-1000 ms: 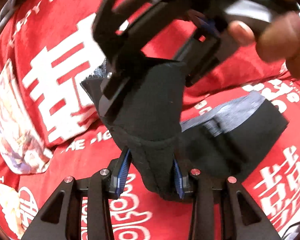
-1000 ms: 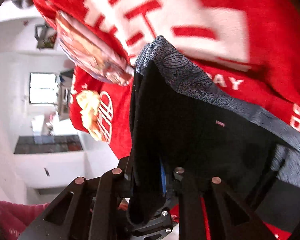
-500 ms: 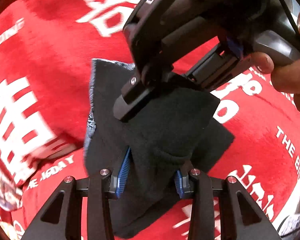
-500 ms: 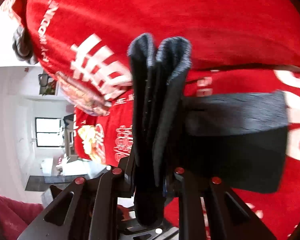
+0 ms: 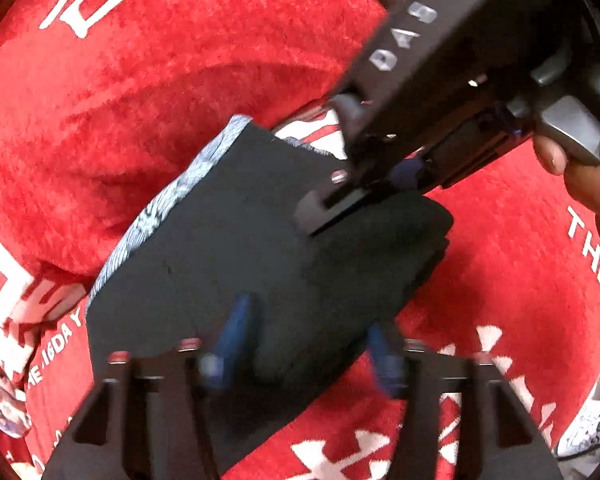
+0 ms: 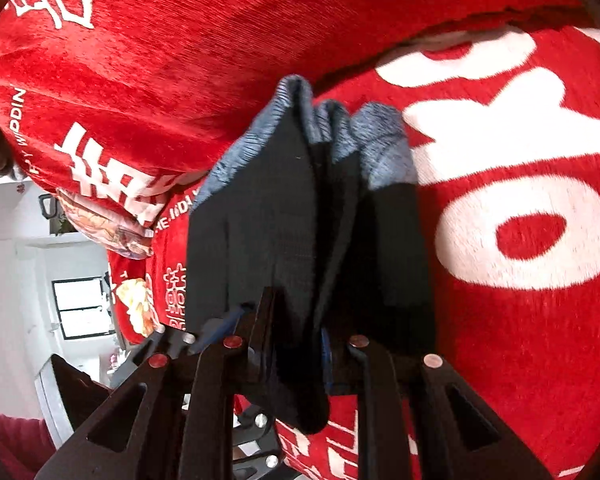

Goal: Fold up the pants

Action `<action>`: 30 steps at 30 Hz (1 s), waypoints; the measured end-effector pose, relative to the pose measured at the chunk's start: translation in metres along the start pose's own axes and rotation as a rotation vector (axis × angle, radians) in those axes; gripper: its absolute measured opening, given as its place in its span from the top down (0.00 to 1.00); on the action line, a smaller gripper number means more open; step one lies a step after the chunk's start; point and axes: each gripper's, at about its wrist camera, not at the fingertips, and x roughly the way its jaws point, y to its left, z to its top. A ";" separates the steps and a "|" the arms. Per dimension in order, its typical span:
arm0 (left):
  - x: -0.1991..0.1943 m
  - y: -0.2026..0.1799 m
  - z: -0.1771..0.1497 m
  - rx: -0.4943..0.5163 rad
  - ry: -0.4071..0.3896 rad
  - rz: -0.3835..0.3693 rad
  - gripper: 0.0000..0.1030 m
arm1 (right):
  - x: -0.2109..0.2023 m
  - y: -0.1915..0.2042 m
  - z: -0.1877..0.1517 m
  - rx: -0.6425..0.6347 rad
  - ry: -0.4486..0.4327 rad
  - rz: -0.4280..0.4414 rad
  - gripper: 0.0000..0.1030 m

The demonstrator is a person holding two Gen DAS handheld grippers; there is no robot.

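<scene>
The pants [image 5: 228, 248] are black with a grey patterned waistband [image 5: 168, 200], folded into a thick wad on a red blanket. My left gripper [image 5: 304, 344] straddles the near end of the wad with its blue pads [image 5: 236, 332] spread wider than before, the cloth loose between them. My right gripper [image 6: 296, 344] is shut on the folded layers of the pants [image 6: 308, 240], which stand up between its fingers. The right gripper also shows in the left wrist view [image 5: 340, 204], clamped on the far end of the wad, with a hand behind it.
A red blanket [image 5: 180, 60] with white lettering covers the surface and bunches into a ridge behind the pants. A printed cushion [image 6: 108, 224] lies at its left edge. A white room with a window [image 6: 80, 304] shows beyond the blanket's edge.
The left gripper's jaws have spread apart and loosened from the cloth. Both grippers have brought the wad down toward the blanket; the right gripper keeps its hold.
</scene>
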 end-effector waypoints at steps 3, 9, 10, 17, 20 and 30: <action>-0.013 0.015 -0.009 -0.047 -0.005 -0.049 0.23 | -0.005 -0.001 -0.004 0.012 -0.005 -0.027 0.76; -0.052 0.048 -0.028 -0.119 -0.057 -0.020 0.23 | -0.020 0.008 -0.017 -0.010 -0.028 -0.152 0.76; -0.055 0.056 -0.032 -0.137 -0.055 0.002 0.23 | -0.022 0.009 -0.020 -0.011 -0.028 -0.177 0.76; -0.043 0.131 -0.050 -0.406 0.042 -0.005 0.23 | -0.032 0.005 -0.041 0.076 -0.049 -0.113 0.76; -0.025 0.152 -0.062 -0.507 0.108 -0.053 0.23 | -0.030 0.002 -0.045 0.114 -0.051 -0.087 0.76; 0.005 0.139 -0.084 -0.492 0.210 -0.053 0.23 | -0.013 0.018 -0.050 0.008 -0.031 -0.311 0.75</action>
